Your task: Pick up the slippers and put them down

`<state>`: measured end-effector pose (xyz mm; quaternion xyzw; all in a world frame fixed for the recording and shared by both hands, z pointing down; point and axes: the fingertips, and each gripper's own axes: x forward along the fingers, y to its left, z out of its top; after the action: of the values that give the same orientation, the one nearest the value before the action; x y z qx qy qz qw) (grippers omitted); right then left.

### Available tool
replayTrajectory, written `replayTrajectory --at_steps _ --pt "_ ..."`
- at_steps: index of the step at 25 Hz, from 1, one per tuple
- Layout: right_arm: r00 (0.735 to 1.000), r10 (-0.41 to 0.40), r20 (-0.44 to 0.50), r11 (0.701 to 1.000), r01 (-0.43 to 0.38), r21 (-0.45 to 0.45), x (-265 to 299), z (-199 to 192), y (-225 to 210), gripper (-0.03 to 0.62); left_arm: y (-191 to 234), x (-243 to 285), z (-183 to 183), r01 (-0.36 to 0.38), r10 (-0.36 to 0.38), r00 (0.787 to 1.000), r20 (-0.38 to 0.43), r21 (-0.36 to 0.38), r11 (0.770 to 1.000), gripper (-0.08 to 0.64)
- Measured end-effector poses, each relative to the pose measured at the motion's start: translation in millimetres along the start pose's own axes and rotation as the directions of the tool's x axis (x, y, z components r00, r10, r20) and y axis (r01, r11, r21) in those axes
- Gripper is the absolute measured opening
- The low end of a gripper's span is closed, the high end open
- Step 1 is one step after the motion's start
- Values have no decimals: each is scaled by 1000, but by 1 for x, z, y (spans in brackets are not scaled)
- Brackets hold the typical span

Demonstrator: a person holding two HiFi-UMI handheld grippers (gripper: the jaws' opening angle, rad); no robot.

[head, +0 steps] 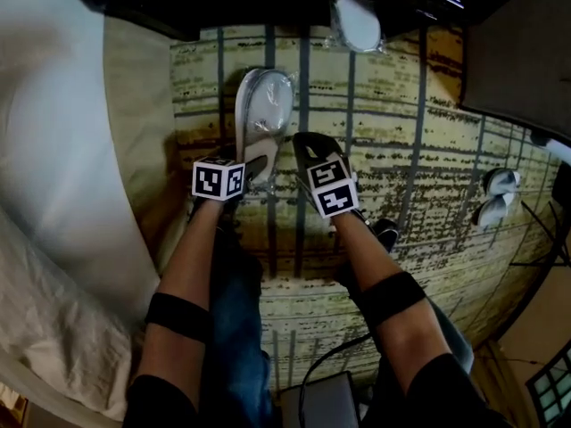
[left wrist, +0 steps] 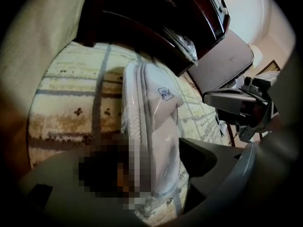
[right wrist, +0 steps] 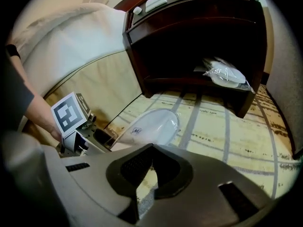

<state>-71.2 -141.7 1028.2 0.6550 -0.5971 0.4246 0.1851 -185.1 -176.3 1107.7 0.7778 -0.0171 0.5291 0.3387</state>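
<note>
A pair of white slippers (head: 265, 114) wrapped in clear plastic lies on the patterned carpet (head: 419, 150), toes pointing away from me. My left gripper (head: 252, 169) is at the heel end. In the left gripper view the slippers (left wrist: 151, 117) run between its jaws. The right pad stands just off the wrap, and a mosaic patch hides the left jaw. My right gripper (head: 314, 150) hovers just right of the slippers. Its jaws (right wrist: 149, 162) are shut with nothing between them. The right gripper view shows the slippers (right wrist: 151, 124) and the left gripper (right wrist: 94, 136) at their heel.
A dark wooden nightstand (right wrist: 189, 37) stands beyond the slippers, with a second wrapped pair (right wrist: 226, 74) on its low shelf. The bed (head: 53, 150) with its beige skirt runs along the left. White shoes (head: 498, 194) sit at the right, and a dark box (head: 321, 404) lies near my feet.
</note>
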Motion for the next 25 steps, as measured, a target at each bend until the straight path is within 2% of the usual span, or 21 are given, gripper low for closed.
replayTrajectory --at_steps 1,3,5,8,14,19,22,25 --pt "1000 1 -2 1000 -1 -1 2 -1 0 4 -1 1 0 2 -2 1000 -1 -3 1000 383" --pt "1000 3 -5 1000 -3 -2 3 -1 -1 3 -4 1 2 19 -19 1000 14 -8 1000 300" --pt "1000 4 -6 1000 -4 1 2 0 -3 3 -10 0 5 59 -58 997 43 -22 998 211" --pt "1000 1 -6 1000 -1 2 1 0 -7 3 -21 -3 9 133 -131 989 70 -21 991 152" --pt "1000 -20 -16 1000 20 -9 -3 -3 -13 3 -40 -17 19 268 -260 956 139 -47 962 112" --pt "999 -41 -13 999 41 13 -15 4 -14 3 -59 -43 30 317 -314 936 156 9 948 109" --pt "997 -73 -7 997 73 9 -26 13 -21 3 -70 -58 44 344 -340 924 176 10 939 109" --pt "994 -113 6 993 113 12 -36 23 -30 3 -71 -71 66 341 -336 919 207 12 940 109"
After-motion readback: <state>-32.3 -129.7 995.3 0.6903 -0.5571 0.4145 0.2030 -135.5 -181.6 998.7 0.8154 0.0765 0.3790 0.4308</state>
